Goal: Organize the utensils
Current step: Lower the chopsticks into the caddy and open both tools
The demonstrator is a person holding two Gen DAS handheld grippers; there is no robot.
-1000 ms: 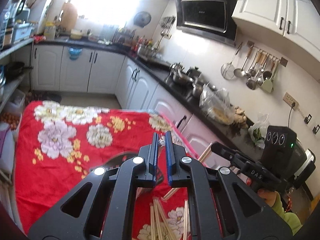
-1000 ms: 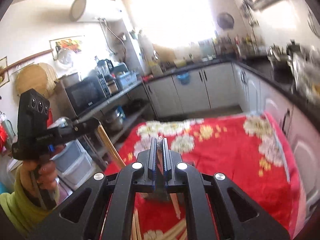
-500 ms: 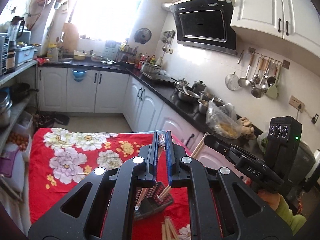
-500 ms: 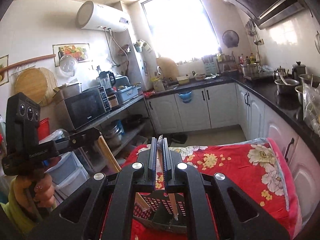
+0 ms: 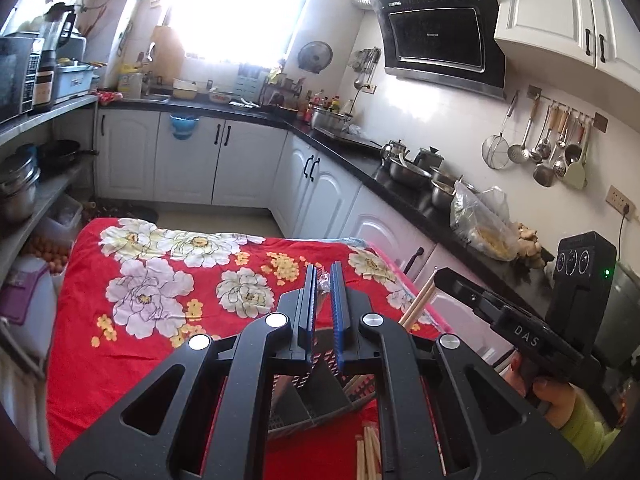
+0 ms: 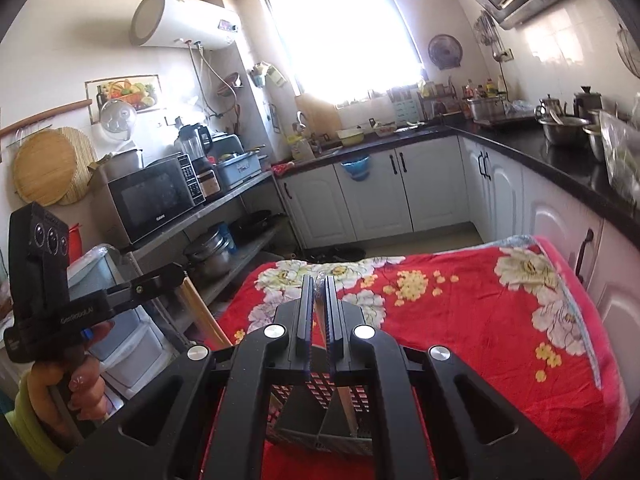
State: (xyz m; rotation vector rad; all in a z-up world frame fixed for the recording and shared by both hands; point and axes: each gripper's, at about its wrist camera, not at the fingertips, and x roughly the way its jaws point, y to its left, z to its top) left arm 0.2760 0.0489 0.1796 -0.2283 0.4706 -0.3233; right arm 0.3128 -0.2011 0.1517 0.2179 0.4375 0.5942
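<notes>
My left gripper (image 5: 322, 280) is shut on a thin utensil wrapped in clear plastic (image 5: 322, 278), held upright above a dark perforated utensil basket (image 5: 320, 400) on the red floral cloth. My right gripper (image 6: 319, 284) is shut on a similar wrapped utensil (image 6: 319, 280) above the same basket (image 6: 320, 408), whose divider shows below the fingers. Each gripper shows in the other's view, with wooden chopsticks (image 5: 420, 300) sticking out below the right one (image 5: 452, 280) and a wooden stick (image 6: 200, 312) below the left one (image 6: 168, 276). Loose chopsticks (image 5: 368, 456) lie on the cloth.
The red floral cloth (image 5: 160, 280) covers the table. White cabinets and a black counter (image 5: 400, 184) with pots run along the right. A shelf with a microwave (image 6: 156, 200) stands to the left. Storage drawers (image 6: 136, 344) stand beside the table.
Both grippers have tilted up and lifted, so the kitchen fills more of each view. The basket now shows below the fingers in both views. Both stay shut on their utensils.
</notes>
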